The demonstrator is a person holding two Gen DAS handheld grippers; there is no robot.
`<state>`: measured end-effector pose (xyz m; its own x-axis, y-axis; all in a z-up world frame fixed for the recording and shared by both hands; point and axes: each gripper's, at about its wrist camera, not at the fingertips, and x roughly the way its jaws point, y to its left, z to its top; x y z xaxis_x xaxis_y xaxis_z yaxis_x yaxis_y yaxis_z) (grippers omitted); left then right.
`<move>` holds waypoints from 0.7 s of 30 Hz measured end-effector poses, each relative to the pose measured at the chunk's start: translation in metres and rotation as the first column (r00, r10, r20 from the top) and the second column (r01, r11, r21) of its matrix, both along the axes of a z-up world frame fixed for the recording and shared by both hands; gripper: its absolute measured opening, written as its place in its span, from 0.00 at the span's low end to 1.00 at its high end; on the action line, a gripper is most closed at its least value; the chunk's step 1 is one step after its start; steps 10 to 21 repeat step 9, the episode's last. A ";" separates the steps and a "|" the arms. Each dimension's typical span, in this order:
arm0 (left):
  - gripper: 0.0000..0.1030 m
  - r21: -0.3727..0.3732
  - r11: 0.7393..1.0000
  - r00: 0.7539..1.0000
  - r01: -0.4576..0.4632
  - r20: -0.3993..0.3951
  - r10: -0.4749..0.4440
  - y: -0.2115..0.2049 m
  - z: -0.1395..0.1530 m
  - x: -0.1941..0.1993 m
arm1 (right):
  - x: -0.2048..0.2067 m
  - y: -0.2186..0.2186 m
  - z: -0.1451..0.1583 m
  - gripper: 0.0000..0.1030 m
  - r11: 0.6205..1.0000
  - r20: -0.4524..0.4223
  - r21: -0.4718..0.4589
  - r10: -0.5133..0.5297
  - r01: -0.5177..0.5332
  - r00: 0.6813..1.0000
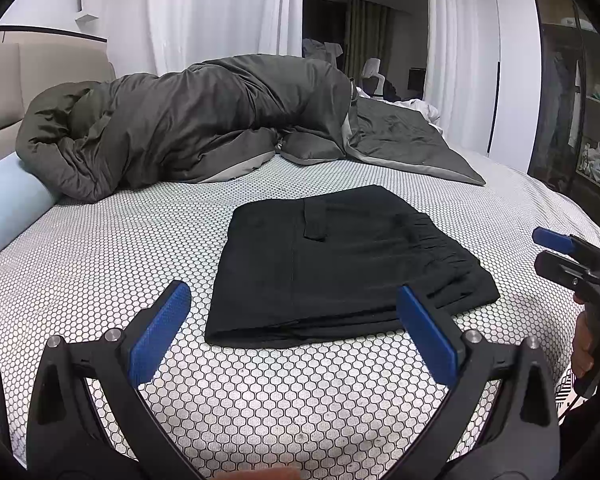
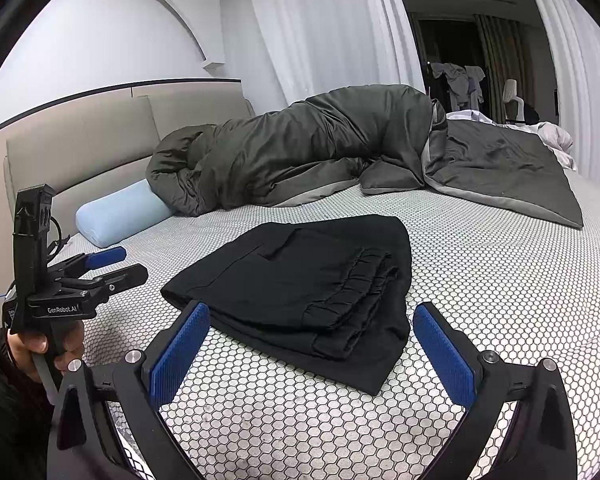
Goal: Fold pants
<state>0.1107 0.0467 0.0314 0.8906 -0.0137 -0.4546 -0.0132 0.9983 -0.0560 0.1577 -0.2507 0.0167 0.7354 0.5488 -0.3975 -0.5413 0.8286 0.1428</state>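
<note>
The black pants [image 1: 340, 264] lie folded into a flat rectangle on the bed, elastic waistband on the right side; they also show in the right wrist view [image 2: 300, 288]. My left gripper [image 1: 294, 300] is open and empty, held just short of the pants' near edge. My right gripper [image 2: 312, 320] is open and empty, near the pants' waistband corner. The right gripper shows at the right edge of the left wrist view [image 1: 556, 252], and the left gripper at the left of the right wrist view [image 2: 120, 266]. Neither touches the pants.
The bed sheet [image 1: 120, 248] has a white honeycomb pattern. A bunched dark grey duvet [image 1: 188, 124] lies along the far side, a light blue bolster [image 2: 120, 216] by the beige headboard [image 2: 80, 148]. White curtains [image 1: 220, 8] hang behind. Shelves [image 1: 588, 120] stand at right.
</note>
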 end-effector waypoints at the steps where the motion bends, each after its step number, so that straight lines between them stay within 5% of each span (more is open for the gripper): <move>1: 0.99 0.000 1.000 1.000 -0.001 0.001 0.001 0.000 0.000 0.000 | 0.000 0.000 0.000 1.00 1.000 -0.001 -0.001 0.001 -0.001 1.000; 21: 0.99 -0.015 1.000 1.000 0.005 0.009 -0.005 0.007 0.004 -0.004 | -0.002 0.003 0.001 1.00 1.000 0.012 -0.010 0.009 -0.009 1.000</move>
